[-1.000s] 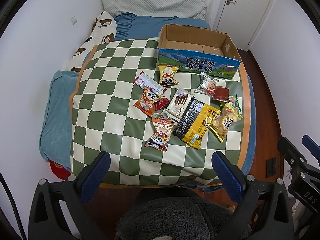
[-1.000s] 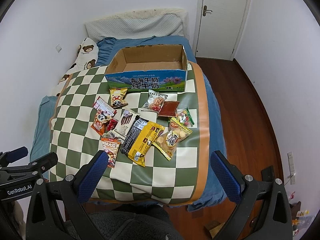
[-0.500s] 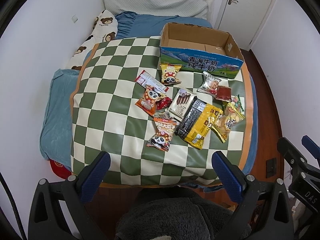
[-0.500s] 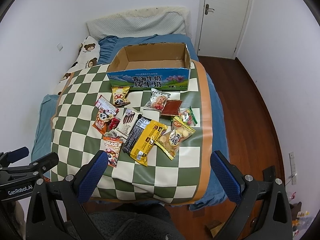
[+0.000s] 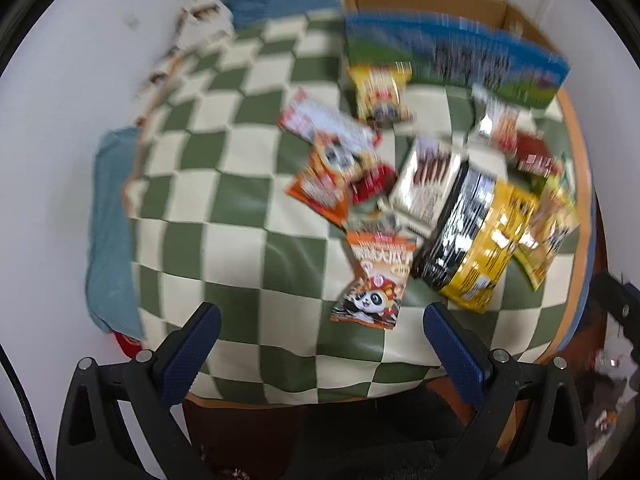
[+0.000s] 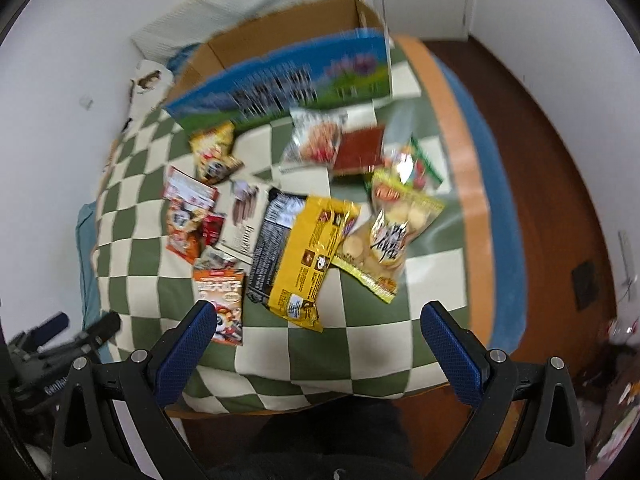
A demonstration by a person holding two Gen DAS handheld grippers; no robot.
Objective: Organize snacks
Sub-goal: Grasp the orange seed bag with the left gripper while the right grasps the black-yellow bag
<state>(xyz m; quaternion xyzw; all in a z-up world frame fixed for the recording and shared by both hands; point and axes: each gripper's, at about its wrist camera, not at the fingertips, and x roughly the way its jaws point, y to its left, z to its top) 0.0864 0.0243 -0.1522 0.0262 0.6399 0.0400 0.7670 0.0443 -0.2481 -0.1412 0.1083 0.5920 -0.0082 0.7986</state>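
Note:
Several snack packets lie on a green-and-cream checked cloth (image 5: 240, 208) over a bed. An open cardboard box (image 5: 452, 52) with a blue printed front stands behind them; it also shows in the right wrist view (image 6: 288, 80). Nearest my left gripper (image 5: 320, 322) is an orange panda packet (image 5: 376, 276). A big yellow-and-black bag (image 5: 476, 236) lies right of it and shows in the right wrist view (image 6: 300, 248), just beyond my right gripper (image 6: 318, 320). A clear biscuit bag (image 6: 390, 236) lies beside it. Both grippers are open, empty, above the cloth's near edge. Both views are motion-blurred.
White walls close in the left side of the bed. A blue sheet (image 5: 108, 232) hangs at the left edge. Dark wood floor (image 6: 540, 168) lies to the right of the bed, with a white door at the back. Each gripper shows at the other view's edge.
Both grippers have moved forward and down towards the snacks, so the packets and box look much larger. The jaws stay open. No packet has moved.

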